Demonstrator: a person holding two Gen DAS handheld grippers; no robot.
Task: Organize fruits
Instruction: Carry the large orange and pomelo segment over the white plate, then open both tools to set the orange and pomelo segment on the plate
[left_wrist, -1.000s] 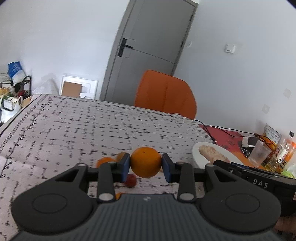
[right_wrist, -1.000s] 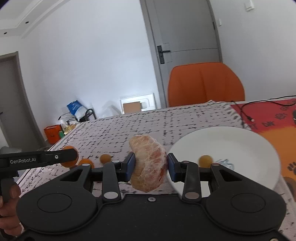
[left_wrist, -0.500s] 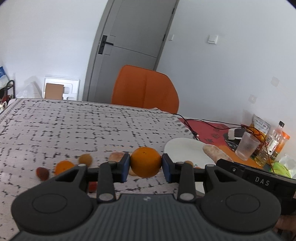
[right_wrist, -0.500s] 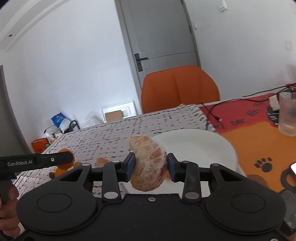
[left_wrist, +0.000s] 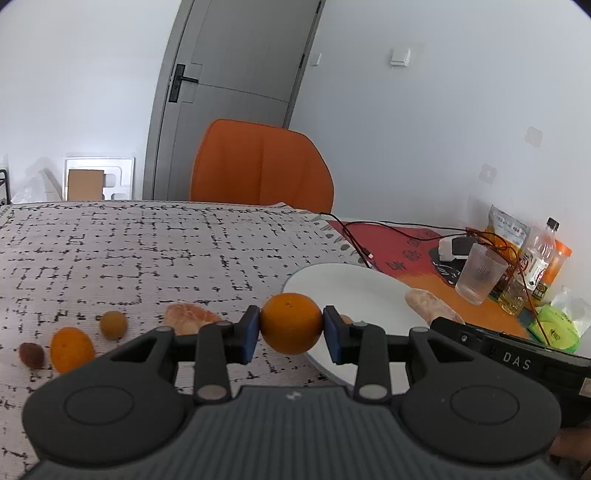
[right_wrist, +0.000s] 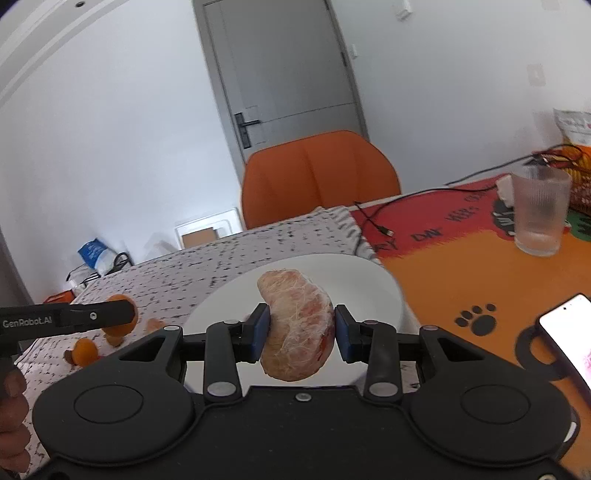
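My left gripper (left_wrist: 291, 329) is shut on a round orange (left_wrist: 291, 322) and holds it above the patterned cloth, by the left rim of the white plate (left_wrist: 347, 284). My right gripper (right_wrist: 299, 332) is shut on a peeled pomelo segment (right_wrist: 297, 339) and holds it over the white plate (right_wrist: 369, 280). That segment also shows in the left wrist view (left_wrist: 432, 310). On the cloth lie another peeled segment (left_wrist: 190, 314), a small brown fruit (left_wrist: 113, 324), a small orange (left_wrist: 72, 349) and a dark red fruit (left_wrist: 32, 355).
An orange chair (left_wrist: 260, 162) stands at the table's far side. A ribbed glass (right_wrist: 540, 210), bottles (left_wrist: 537, 254), snack bags and cables (left_wrist: 388, 225) sit on the orange mat at the right. A phone (right_wrist: 570, 332) lies at the right edge.
Both grippers have swung to the right, toward the plate, each keeping its fruit. The right gripper's segment now hangs over the plate. The loose fruits have slid to the left of the view.
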